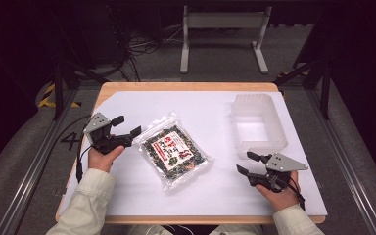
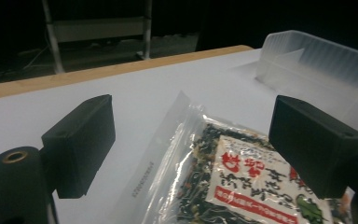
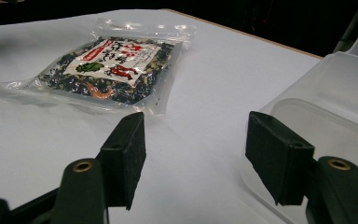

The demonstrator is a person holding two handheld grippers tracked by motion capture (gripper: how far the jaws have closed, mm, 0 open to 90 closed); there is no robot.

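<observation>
A clear plastic bag of dark dried food with a red and white label (image 1: 174, 151) lies flat on the white table sheet (image 1: 200, 196). My left gripper (image 1: 126, 126) hovers at the bag's left edge, open, its jaws clear of the plastic. From the left gripper view the bag (image 2: 233, 182) lies just beyond and below the parted jaws. My right gripper (image 1: 248, 163) is open near the front right, pointing left, beside the clear tub (image 1: 258, 122). In the right gripper view the bag (image 3: 107, 70) lies farther off, with nothing between the jaws.
The translucent tub (image 3: 335, 88) stands at the right of the sheet, empty inside. The table's wooden edge (image 1: 186, 86) runs along the far side, with a white metal stand (image 1: 223, 34) on the floor beyond it. Bare sheet lies between bag and tub.
</observation>
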